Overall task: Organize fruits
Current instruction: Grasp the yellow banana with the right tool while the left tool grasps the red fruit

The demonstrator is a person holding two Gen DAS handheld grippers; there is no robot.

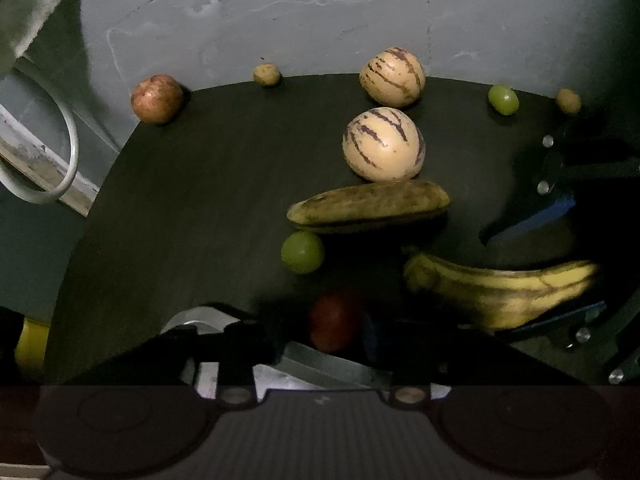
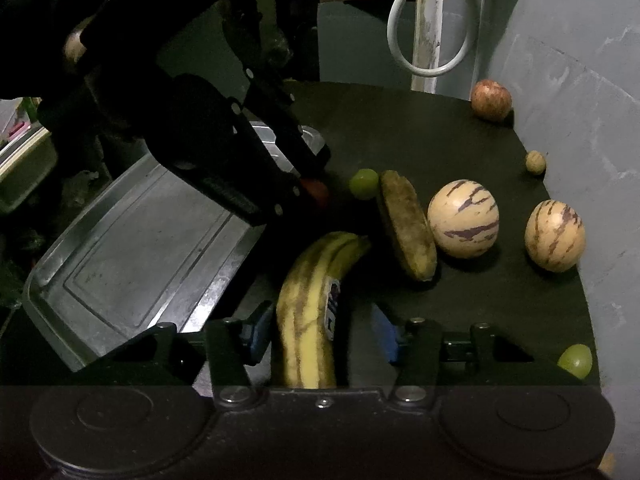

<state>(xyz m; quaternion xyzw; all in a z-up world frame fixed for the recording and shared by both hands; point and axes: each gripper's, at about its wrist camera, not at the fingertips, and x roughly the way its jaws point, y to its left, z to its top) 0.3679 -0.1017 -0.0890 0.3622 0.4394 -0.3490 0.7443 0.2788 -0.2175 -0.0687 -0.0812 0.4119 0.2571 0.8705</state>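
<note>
While the right gripper (image 2: 316, 332) is straddling the yellow banana (image 2: 310, 312), its blue pads are sitting either side with a gap showing on the right, so the jaws are not yet clamped. This banana is lying on the black table (image 2: 420, 128) with its long axis running straight along the fingers toward the metal tray (image 2: 132, 248) on the left. Nearer that tray, the left gripper (image 1: 336, 322) is closing around 1 small red fruit (image 1: 334, 320), though whether it is pinching I cannot tell
</note>
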